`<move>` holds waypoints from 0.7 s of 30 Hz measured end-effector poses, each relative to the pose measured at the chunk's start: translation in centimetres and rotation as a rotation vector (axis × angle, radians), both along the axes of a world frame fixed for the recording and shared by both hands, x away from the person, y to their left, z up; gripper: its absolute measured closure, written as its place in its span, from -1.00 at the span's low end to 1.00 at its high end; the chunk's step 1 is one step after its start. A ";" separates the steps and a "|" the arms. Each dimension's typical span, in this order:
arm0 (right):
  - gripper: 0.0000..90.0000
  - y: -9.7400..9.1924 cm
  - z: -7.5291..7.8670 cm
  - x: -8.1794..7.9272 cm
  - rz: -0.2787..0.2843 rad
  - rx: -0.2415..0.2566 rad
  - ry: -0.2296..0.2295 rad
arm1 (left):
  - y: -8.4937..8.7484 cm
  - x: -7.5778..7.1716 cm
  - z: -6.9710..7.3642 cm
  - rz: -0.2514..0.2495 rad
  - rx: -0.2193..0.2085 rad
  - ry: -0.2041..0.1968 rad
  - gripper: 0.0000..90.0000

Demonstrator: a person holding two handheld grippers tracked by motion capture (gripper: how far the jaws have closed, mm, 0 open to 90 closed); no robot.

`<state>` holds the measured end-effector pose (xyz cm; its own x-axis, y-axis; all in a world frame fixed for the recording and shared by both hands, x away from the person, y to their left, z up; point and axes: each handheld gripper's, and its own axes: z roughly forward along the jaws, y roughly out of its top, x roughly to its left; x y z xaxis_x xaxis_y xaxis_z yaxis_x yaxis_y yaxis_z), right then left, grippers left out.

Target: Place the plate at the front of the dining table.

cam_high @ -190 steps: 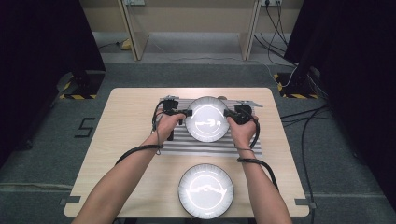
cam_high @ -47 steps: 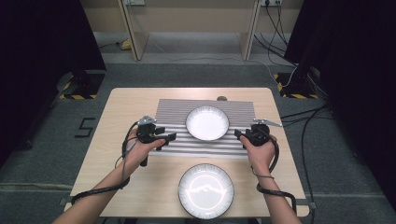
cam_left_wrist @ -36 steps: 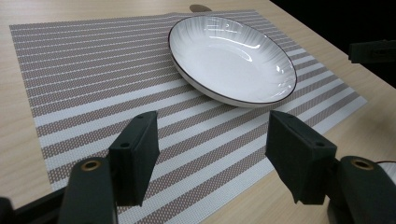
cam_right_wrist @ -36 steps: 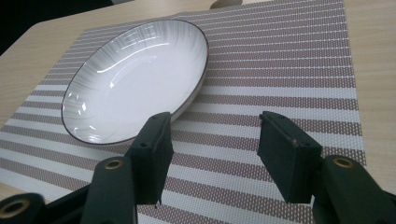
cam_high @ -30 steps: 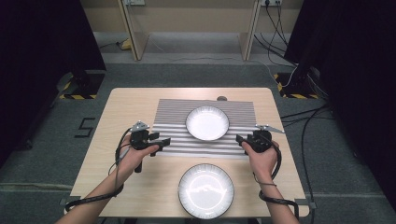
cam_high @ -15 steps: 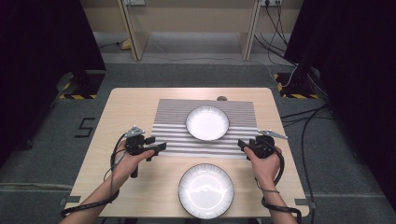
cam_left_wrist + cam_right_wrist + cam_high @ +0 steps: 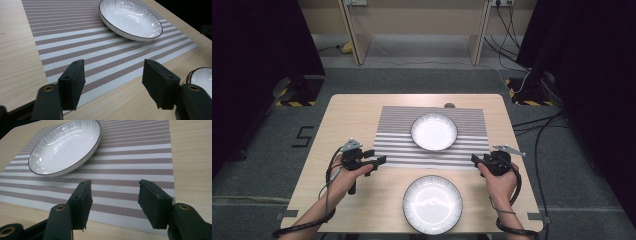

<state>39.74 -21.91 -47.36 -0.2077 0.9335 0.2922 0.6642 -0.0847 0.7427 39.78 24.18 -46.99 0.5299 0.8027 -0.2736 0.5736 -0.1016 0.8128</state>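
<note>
Both grippers, left (image 7: pixel 379 160) and right (image 7: pixel 475 159), hover with fingers wide apart and empty at the mat's (image 7: pixel 397 120) near corners; the bowl (image 7: pixel 434 131) lies ahead between them, probably equally near.

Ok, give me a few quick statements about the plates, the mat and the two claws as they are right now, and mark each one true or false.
1. One white plate sits on the striped placemat. True.
2. The second plate also lies on the placemat. False: it rests on the bare wooden table, at the near edge in front of the mat.
3. The left claw is open and holds nothing. True.
4. The right claw is clamped on a plate's rim. False: its jaws stand apart over the mat's corner, empty.
5. The two plates are stacked. False: they lie apart, one behind the other.
</note>
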 end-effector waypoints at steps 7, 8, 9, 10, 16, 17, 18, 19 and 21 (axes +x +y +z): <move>-0.01 -0.5 -0.2 -1.0 -0.005 -0.004 -0.005 | 0.7 -0.5 -0.3 0.012 -0.005 0.004 -0.24; -0.01 -0.5 -0.2 -1.0 -0.005 -0.004 -0.005 | 0.8 -0.6 -0.4 0.012 -0.008 0.006 -0.24; -0.01 -0.5 -0.3 -1.1 -0.008 -0.007 -0.005 | 0.9 -0.8 -0.4 0.015 -0.008 0.007 -0.24; -0.01 -0.6 -0.3 -1.3 -0.012 -0.002 -0.003 | 1.0 -0.8 -0.5 0.017 -0.008 0.004 -0.24; -0.01 -1.0 -0.5 -2.0 -0.021 -0.004 -0.007 | 1.6 -1.3 -0.5 0.028 -0.017 0.002 -0.24; -0.01 -1.1 -0.6 -2.2 -0.023 -0.002 -0.010 | 1.7 -1.4 -0.5 0.029 -0.016 0.001 -0.24; -0.01 -1.2 -0.7 -2.3 -0.026 -0.005 -0.012 | 1.9 -1.5 -0.6 0.033 -0.017 0.002 -0.24; -0.01 -1.3 -0.8 -2.6 -0.032 -0.001 -0.011 | 2.0 -1.6 -0.7 0.036 -0.017 0.003 -0.24; -0.01 -1.4 -0.9 -2.9 -0.035 -0.005 -0.011 | 2.1 -1.7 -0.7 0.038 -0.018 0.002 -0.24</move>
<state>36.82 -23.32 -48.29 -0.1777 0.9418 0.2854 0.6528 -0.1042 0.7503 38.12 26.32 -47.71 0.4985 0.8173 -0.2891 0.5783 -0.0650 0.8132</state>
